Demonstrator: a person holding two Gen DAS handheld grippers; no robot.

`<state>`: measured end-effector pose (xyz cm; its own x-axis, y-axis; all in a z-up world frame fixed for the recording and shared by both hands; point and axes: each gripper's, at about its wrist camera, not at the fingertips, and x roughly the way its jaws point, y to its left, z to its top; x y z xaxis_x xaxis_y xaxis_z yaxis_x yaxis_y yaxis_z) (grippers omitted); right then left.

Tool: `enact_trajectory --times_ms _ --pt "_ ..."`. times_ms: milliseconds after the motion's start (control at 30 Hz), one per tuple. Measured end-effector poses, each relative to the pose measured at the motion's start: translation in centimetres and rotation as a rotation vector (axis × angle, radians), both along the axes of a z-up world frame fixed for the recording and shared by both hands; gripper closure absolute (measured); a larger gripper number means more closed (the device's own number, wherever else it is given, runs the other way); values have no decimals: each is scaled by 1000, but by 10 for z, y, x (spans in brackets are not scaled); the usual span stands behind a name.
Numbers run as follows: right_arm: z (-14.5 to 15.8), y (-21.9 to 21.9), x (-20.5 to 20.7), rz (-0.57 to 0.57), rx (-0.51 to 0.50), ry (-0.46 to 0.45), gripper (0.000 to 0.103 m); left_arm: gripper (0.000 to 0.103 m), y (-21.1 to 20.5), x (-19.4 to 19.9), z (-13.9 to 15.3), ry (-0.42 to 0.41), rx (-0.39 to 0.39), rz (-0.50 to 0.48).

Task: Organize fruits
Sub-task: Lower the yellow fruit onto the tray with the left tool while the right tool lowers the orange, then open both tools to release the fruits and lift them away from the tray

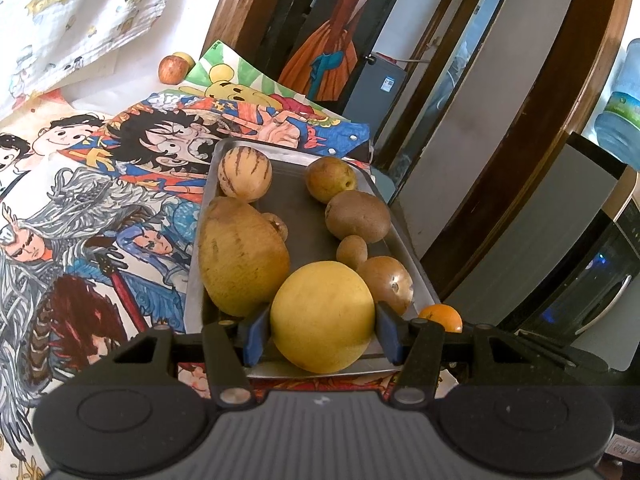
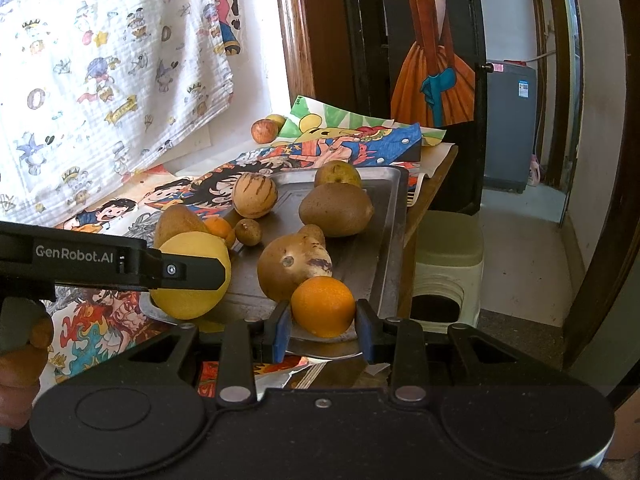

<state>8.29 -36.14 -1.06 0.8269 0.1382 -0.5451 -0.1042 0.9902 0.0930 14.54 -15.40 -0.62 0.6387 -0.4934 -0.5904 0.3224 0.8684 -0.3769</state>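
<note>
A metal tray [image 1: 296, 208] [image 2: 360, 256] lies on a table covered with cartoon drawings. My left gripper [image 1: 322, 314] [image 2: 216, 272] is shut on a large round yellow fruit [image 1: 322, 316] [image 2: 188, 296] at the tray's near edge. My right gripper [image 2: 322, 312] is shut on an orange [image 2: 323, 306] [image 1: 440, 317] over the tray's near right corner. On the tray lie a striped melon [image 1: 245, 174], a big tan fruit [image 1: 242, 256], a kiwi [image 1: 357, 216] and several smaller brown fruits. A second orange [image 2: 218, 227] peeks out behind the yellow fruit.
A red apple [image 1: 173, 70] [image 2: 264, 131] and a yellow fruit behind it sit at the table's far end. The table edge [image 2: 436, 184] runs just right of the tray, with a plastic stool [image 2: 448, 264] on the floor below. A printed cloth [image 2: 100, 60] hangs on the left.
</note>
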Motion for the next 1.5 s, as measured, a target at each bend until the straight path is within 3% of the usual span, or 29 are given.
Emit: enact_trajectory --times_ms 900,1500 --pt "-1 -2 -5 -25 -5 -1 67 44 7 -8 -1 34 -16 6" --pt "4 2 -13 -32 -8 -10 56 43 23 -19 1 17 -29 36"
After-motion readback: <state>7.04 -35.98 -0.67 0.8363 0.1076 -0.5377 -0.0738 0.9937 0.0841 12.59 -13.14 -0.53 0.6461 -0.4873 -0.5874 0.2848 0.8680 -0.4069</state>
